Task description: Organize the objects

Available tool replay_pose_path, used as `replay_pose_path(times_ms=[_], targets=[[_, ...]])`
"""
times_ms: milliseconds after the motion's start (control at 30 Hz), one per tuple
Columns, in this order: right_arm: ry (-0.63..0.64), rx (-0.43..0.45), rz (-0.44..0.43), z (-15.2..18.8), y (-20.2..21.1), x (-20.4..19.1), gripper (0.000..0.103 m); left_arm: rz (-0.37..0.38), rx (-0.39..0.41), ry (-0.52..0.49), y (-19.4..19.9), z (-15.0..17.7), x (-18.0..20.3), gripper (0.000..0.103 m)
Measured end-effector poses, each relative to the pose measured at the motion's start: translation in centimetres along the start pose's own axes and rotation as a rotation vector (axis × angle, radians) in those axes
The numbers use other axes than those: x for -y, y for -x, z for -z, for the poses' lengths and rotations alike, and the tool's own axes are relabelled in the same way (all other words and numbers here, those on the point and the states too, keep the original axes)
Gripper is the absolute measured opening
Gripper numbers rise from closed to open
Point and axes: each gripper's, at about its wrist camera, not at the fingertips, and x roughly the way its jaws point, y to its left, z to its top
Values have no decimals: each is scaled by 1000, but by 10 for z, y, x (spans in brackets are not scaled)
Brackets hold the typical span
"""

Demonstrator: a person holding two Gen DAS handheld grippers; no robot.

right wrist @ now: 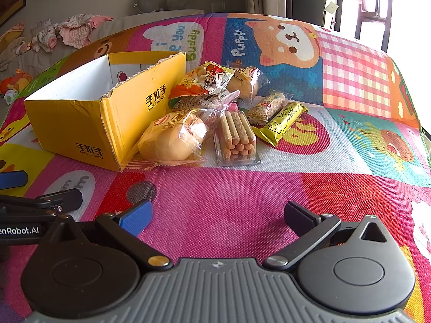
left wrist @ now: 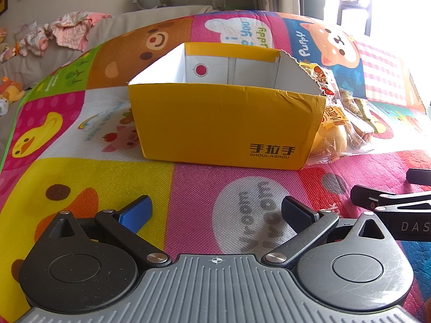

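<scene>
The left tool (left wrist: 215, 212) is spread wide, its blue-padded fingers (left wrist: 136, 213) far apart, gripping nothing and touching nothing; it hangs above the cartoon play mat (left wrist: 204, 188). At its 12 o'clock stands the yellow cardboard box (left wrist: 223, 123), open at the top, white inside, upright on the mat. Packets peek out at the box's 3 o'clock side, pressed against its torn corner.

The right tool (right wrist: 216, 215) is likewise fully released, both fingers well apart with only mat between them. In the right wrist view the box sits at about 10 o'clock, and the snacks lie in a cluster at 12 o'clock: a wrapped bun (right wrist: 175, 140) leaning against the box's right wall, a clear tray of biscuit sticks (right wrist: 237, 138) just beside it, a yellow wrapped bar (right wrist: 282, 123) and a sesame bar (right wrist: 266, 107) further toward 1 o'clock, and a cartoon-printed snack bag (right wrist: 204, 83) with a second bun (right wrist: 246, 82) behind. All the snacks are outside the box. The left tool's fingertips show at 9 o'clock, near but apart from the right tool.
</scene>
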Motion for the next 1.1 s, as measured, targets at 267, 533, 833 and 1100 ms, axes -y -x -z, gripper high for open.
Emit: replay_pose_path(times_ms=[267,533,833,1100], targets=[[1,0,1,0,0,0,103,0,0,0,0,0,0,103],[4,3,3,0,1,-1,103,0,0,0,0,0,0,103],[-10,-8,-2,-1,0,0,103,-1,-1,-1,0,0,0,103],[-10,-9,-4,-1,-1,1,103,-3,-1,-3,3,-1,1,103]])
